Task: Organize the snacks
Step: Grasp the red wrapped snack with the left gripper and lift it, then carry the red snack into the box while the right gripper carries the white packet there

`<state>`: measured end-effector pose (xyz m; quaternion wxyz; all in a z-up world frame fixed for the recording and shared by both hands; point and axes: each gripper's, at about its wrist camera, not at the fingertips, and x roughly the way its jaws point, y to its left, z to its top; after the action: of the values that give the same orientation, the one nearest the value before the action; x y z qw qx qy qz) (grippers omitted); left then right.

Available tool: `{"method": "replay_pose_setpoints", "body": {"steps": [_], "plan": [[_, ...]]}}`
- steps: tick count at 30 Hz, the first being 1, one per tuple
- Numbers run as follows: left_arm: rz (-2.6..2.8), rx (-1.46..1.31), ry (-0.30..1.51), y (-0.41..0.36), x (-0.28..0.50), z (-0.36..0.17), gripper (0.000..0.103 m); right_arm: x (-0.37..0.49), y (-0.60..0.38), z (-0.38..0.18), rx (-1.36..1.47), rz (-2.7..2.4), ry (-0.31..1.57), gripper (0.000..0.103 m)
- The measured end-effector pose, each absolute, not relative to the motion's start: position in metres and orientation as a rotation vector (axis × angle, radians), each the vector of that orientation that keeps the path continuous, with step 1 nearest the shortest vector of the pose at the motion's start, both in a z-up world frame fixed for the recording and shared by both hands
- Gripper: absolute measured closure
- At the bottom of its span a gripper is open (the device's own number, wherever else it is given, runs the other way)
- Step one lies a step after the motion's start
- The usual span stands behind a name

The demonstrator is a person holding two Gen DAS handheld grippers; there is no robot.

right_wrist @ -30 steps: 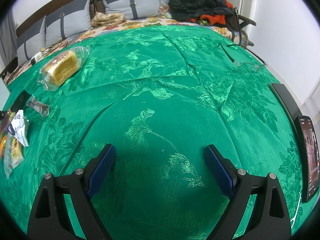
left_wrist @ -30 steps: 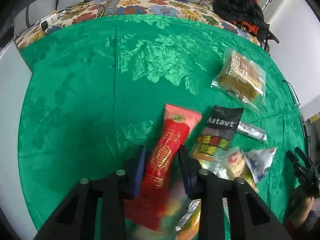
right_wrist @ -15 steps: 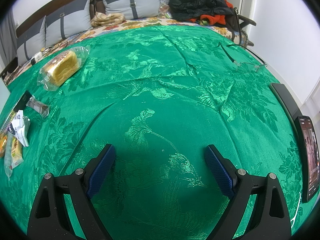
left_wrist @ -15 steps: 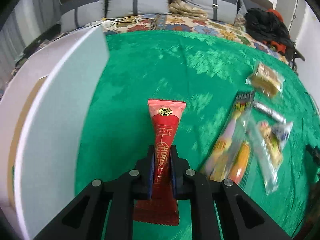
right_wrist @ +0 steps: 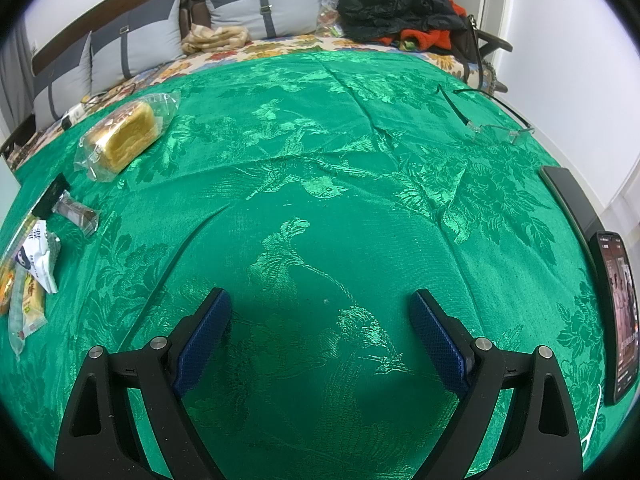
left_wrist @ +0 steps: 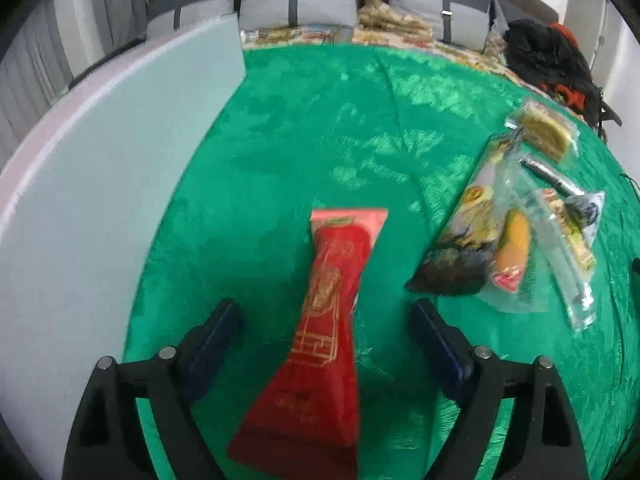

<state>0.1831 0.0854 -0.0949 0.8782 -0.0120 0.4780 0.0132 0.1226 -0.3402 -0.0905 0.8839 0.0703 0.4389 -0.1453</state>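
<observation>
Since half a second ago the left gripper (left_wrist: 324,340) has let go: its fingers (left_wrist: 212,336), then clamped on the red snack packet (left_wrist: 320,332), now stand spread wide with the packet lying loose between them on the green cloth of the desk (left_wrist: 320,128), touching neither pad as far as the blurred picture shows. The packet lies just beside the pale box wall (left_wrist: 100,200) on the left, its pink end pointing away from the camera. The right gripper (right_wrist: 320,336) has not shifted; its fingers (right_wrist: 440,344) are spread apart over bare cloth with nothing between them. As for progress, only this one packet appears to have been carried away from the rest and set near the box; whether it should go inside cannot be told. Still to be sorted are the cluster of mixed snack bags (left_wrist: 512,240) to the right, the dark wrapped bar (right_wrist: 76,212) and the bagged bread loaf (right_wrist: 120,136) farther back. A pair of glasses (right_wrist: 492,128) and a phone (right_wrist: 616,320) lie well apart on the right side.
</observation>
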Motion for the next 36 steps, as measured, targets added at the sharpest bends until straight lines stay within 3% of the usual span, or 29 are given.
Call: {"method": "replay_pose_setpoints", "body": {"steps": [3,18,22,25,27,29,31,32,33,34,36], "plan": [[0.046,-0.029,0.974,0.092,0.180,-0.097,0.000,0.123,-0.340,-0.091,0.147,-0.301,0.913,0.010],[0.059,-0.041,0.952,0.095,0.181,-0.099,0.000,0.122,-0.335,-0.089,0.155,-0.276,0.932,0.008],[0.053,-0.040,0.955,0.095,0.182,-0.100,0.000,0.118,-0.295,-0.070,0.411,0.046,0.897,0.008],[-0.007,-0.019,1.023,0.097,0.187,-0.097,0.003,0.140,-0.246,-0.059,0.435,0.239,0.910,0.009],[-0.051,-0.031,1.040,0.101,0.187,-0.090,0.016,0.167,-0.218,-0.057,0.426,0.291,0.935,0.009],[-0.073,-0.036,1.049,0.104,0.186,-0.085,0.017,0.192,-0.204,-0.061,0.448,0.301,0.956,0.009],[-0.090,-0.036,1.073,0.104,0.187,-0.084,0.025,0.212,-0.197,-0.073,0.499,0.313,1.010,0.015],[-0.098,-0.028,1.092,0.103,0.188,-0.086,0.038,0.219,-0.195,-0.079,0.533,0.324,1.041,0.055],[-0.083,0.017,1.079,0.100,0.187,-0.084,0.066,0.222,-0.193,-0.083,0.540,0.317,1.083,0.072],[-0.094,0.042,1.065,0.097,0.185,-0.082,0.080,0.220,-0.195,-0.082,0.553,0.308,1.083,0.073],[-0.123,0.000,1.070,0.098,0.184,-0.081,0.088,0.212,-0.197,-0.075,0.552,0.314,1.082,0.074]]}}
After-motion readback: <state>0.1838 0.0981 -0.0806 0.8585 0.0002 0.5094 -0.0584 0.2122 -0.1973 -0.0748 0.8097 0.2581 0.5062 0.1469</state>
